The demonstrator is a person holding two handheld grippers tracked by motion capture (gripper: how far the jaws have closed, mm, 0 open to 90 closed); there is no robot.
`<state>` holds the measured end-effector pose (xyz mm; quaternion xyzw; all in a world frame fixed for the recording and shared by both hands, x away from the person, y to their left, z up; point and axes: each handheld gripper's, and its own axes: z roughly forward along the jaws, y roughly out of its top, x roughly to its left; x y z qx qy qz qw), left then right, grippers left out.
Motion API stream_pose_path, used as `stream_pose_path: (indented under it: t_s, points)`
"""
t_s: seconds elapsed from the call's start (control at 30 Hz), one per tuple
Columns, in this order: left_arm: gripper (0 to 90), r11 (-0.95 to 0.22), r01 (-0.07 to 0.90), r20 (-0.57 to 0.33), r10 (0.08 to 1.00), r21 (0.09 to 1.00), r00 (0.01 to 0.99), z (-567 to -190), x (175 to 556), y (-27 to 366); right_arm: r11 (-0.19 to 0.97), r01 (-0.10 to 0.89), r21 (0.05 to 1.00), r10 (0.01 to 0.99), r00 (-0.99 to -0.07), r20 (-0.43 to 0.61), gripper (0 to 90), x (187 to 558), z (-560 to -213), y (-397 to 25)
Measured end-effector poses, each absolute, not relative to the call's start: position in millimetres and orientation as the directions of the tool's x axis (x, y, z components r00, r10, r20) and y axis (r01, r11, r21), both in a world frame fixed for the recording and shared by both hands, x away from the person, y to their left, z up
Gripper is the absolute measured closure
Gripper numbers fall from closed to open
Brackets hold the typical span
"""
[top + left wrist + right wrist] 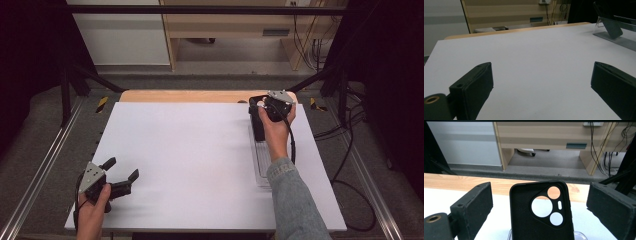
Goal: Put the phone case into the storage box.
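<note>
A black phone case (539, 217) with round camera cut-outs stands upright in a clear plastic stand (579, 236). My right gripper (540, 190) is open, its jaws on either side of the case and not touching it. In the high view this gripper (261, 106) is at the far right of the white board, over the case (257, 127) and the stand (261, 167). My left gripper (122, 169) lies open near the front left corner with nothing between its fingers. In the left gripper view, the case (610, 27) and stand (624, 41) show far off past that gripper (541, 67).
The white board (190, 160) covers a wooden table whose far edge (200, 96) shows behind it. Metal rails and frame posts flank the table. Black cables (350, 150) trail on the floor at the right. A wooden desk stands beyond.
</note>
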<state>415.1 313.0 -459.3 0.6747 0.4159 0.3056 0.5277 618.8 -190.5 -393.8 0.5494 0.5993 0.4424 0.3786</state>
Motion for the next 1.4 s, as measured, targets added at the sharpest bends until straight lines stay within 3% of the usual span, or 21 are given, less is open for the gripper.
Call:
stream_pose_path:
  t_s: [1.4]
  points:
    - [4.4,-0.096,0.234,-0.026,0.883,0.967,0.469,-459,416,312,0.016,0.311,0.95,0.976,-0.211,0.053,7.3,598,-372,-189]
